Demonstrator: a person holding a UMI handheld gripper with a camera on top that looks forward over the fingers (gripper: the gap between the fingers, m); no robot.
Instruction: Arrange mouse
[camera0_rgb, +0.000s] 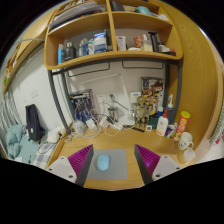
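A wooden desk (120, 143) stands against a white wall (128, 78), beneath a wooden shelf (112, 56) crowded with bottles and small items.

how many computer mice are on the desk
1. The light blue mouse lies on the grey mouse pad, between the open gripper fingers. Clutter behind may hide others.

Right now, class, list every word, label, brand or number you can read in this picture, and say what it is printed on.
None can be read.
Bottles and boxes on the shelf: any labels are too small and blurred.
Bottles beside the white mug on the desk: labels blurred, unreadable.
Mouse on the grey mouse pad, between the open claw fingers: no marking visible.
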